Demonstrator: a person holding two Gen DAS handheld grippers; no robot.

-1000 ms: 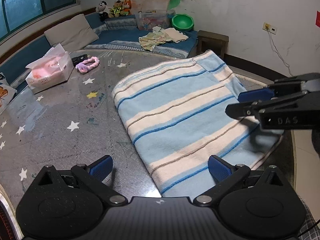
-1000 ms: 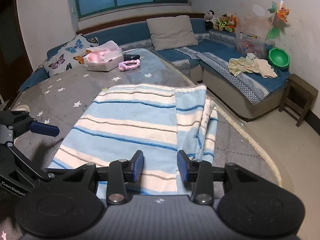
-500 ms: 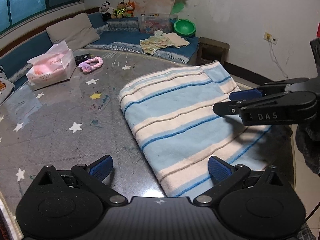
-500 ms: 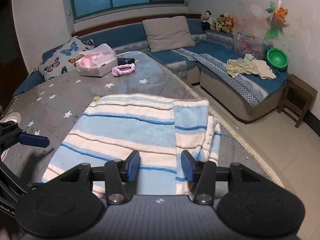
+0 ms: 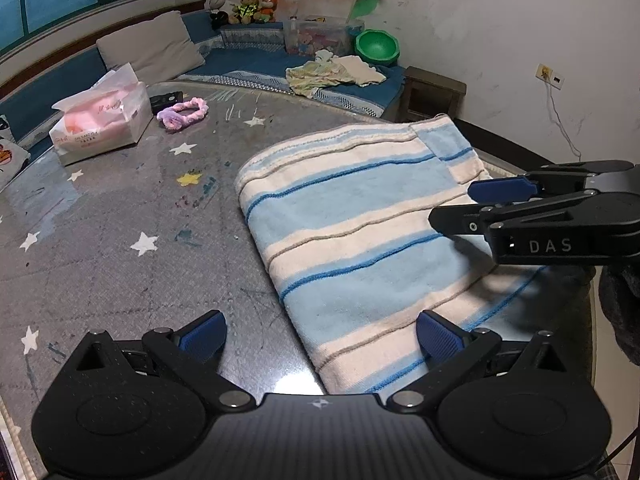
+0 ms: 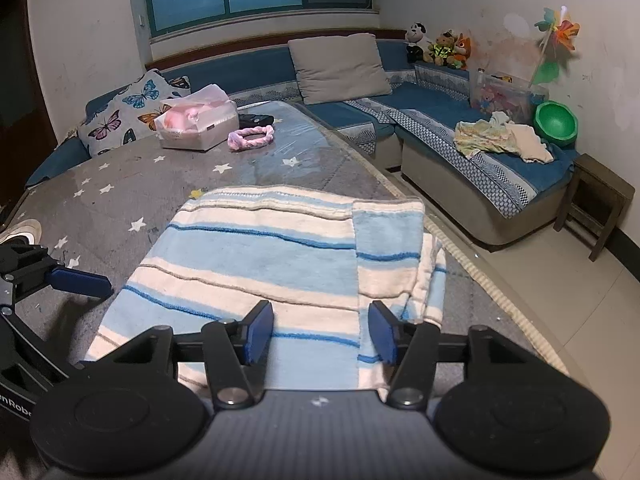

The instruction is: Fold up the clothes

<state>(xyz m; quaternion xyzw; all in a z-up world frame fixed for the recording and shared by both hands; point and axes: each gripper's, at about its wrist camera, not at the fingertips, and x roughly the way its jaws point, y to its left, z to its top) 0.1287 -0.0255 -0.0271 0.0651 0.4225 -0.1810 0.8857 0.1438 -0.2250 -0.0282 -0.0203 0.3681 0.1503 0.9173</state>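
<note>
1. Over the last second both of my tools have drawn back toward the near edge of the table (image 5: 100, 216); the striped cloth now sits further ahead in both views, and the right tool's fingers stand wider apart than 1 second ago.
2. The light-blue and cream striped terry cloth (image 5: 352, 232) lies flat on the grey star-patterned table, already doubled, with a narrow flap turned over along its right side (image 6: 390, 248) and layered edges showing there.
3. My left tool (image 5: 320, 334) is spread wide and empty, hanging over the cloth's near left edge.
4. My right tool (image 6: 320, 332) is parted, nothing between its blue pads, hovering above the near right hem.
5. I judge this a pause between folds or the finish; the pictures fit either.
6. Another fold would need both near corners pinched through every layer, then carried evenly to the far edge.
</note>
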